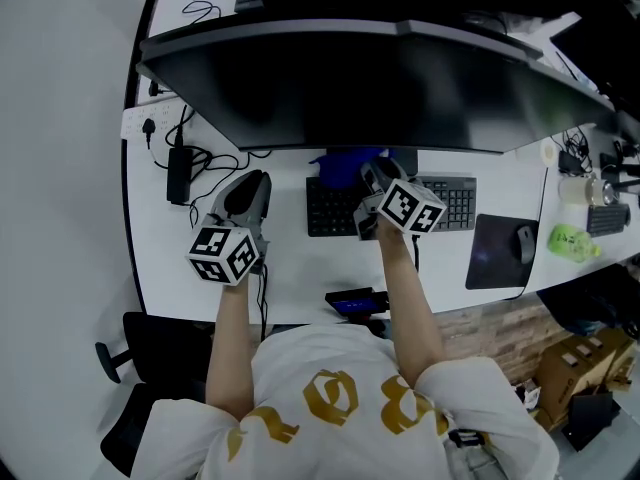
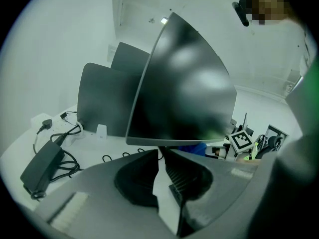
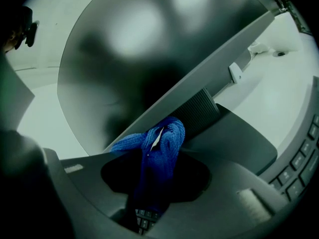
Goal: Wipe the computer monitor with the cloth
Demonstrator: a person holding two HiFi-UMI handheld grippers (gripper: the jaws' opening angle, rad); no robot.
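While the right gripper (image 3: 155, 156) pinched the blue cloth (image 3: 162, 141) just under the curved monitor's (image 1: 380, 88) lower edge, wiping seemed barely begun, with the whole dark screen still to cover. Its forearm reached forward over the keyboard (image 1: 455, 203); the left gripper (image 2: 160, 156), pressed together and empty, hovered above the surface (image 1: 295, 263).

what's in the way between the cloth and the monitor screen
Nothing visible. The right hand-held gripper holds the cloth just under the monitor's lower edge, above the keyboard, with open space up to the screen.
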